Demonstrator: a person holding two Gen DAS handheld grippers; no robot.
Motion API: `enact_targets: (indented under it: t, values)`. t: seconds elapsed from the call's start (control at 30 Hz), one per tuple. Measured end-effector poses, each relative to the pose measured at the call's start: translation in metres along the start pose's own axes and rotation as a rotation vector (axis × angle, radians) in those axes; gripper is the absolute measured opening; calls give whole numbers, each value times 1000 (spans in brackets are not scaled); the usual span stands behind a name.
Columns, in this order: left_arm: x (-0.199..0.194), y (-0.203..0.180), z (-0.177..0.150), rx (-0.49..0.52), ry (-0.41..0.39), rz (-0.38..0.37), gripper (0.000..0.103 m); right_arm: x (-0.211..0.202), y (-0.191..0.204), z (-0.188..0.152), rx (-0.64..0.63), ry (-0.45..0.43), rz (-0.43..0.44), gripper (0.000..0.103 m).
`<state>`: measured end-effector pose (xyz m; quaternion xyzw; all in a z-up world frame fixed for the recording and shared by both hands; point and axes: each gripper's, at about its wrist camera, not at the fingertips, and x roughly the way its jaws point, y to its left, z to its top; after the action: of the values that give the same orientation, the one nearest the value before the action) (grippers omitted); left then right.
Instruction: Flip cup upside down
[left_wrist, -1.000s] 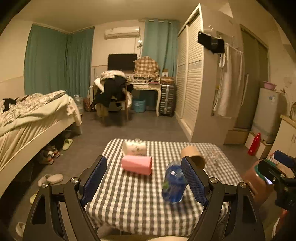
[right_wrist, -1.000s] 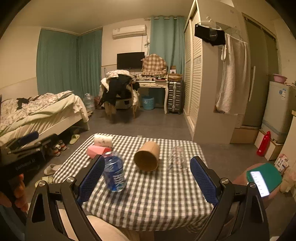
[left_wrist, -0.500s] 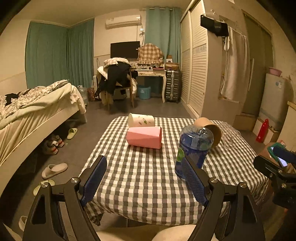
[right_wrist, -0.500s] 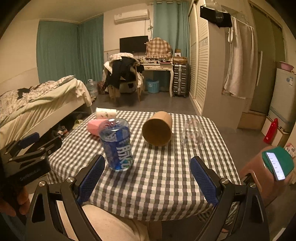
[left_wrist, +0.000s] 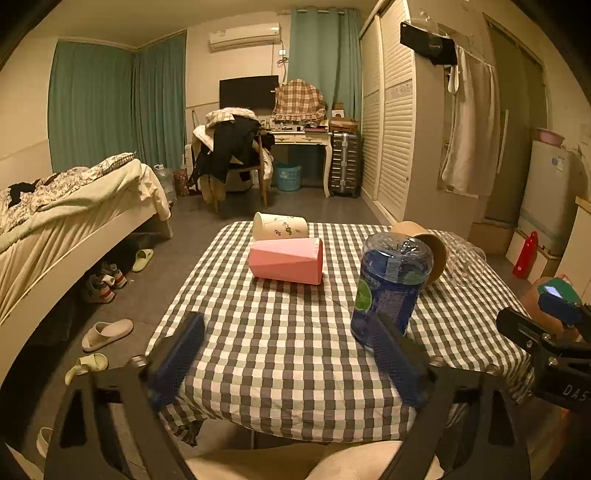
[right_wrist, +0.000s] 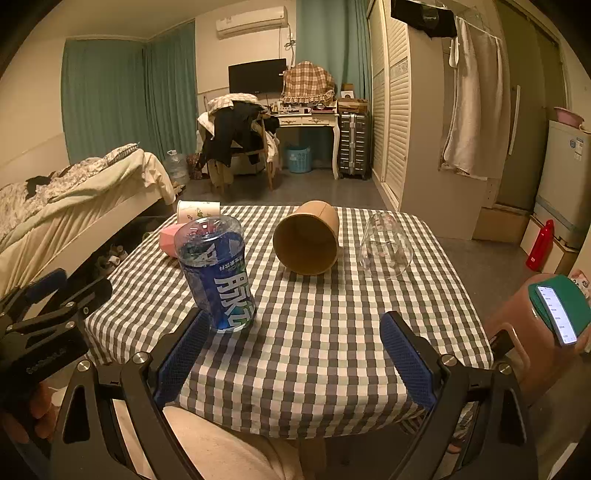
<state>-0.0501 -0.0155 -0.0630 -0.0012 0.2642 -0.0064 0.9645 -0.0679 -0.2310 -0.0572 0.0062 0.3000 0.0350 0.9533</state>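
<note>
Several cups lie on their sides on the checked table (left_wrist: 280, 354): a pink cup (left_wrist: 286, 260), a white patterned cup (left_wrist: 280, 226), a brown paper cup (right_wrist: 307, 238) with its mouth toward me, and a clear glass cup (right_wrist: 386, 245). A blue plastic cup (right_wrist: 216, 273) stands upside down near the front left. My left gripper (left_wrist: 291, 360) is open above the near edge, its right finger just in front of the blue cup (left_wrist: 391, 286). My right gripper (right_wrist: 295, 356) is open too, with its left finger close beside the blue cup.
A bed (left_wrist: 66, 218) runs along the left, with shoes and slippers (left_wrist: 107, 334) on the floor beside it. A pink stool (right_wrist: 524, 332) carrying a phone (right_wrist: 557, 308) stands at the table's right. A chair, desk and wardrobe fill the back of the room.
Both grippers have come lower and nearer to the table, so the cups look larger. The cups themselves have not moved. Both grippers stay open.
</note>
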Motion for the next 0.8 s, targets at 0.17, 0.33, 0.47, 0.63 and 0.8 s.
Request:
enact_targets:
  t: [0.17,0.33,0.47,0.63,0.8]
  values:
    - [-1,3,0,-8,-4,3,99,2,2,0,-3,4,-2,94]
    - [-2,7,0,-15,-3,16,101,2,4,-1,-5,5,-10,97]
    - [-4,10,1,-22,-4,25,103,1,6,-2,-4,-3,-15,103]
    - [-4,12,1,-25,-2,34,103,0,5,-3,-1,-3,-24,103]
    - [-4,15,1,-28,-1,38,103,-3,1,-3,18,-5,-31,103]
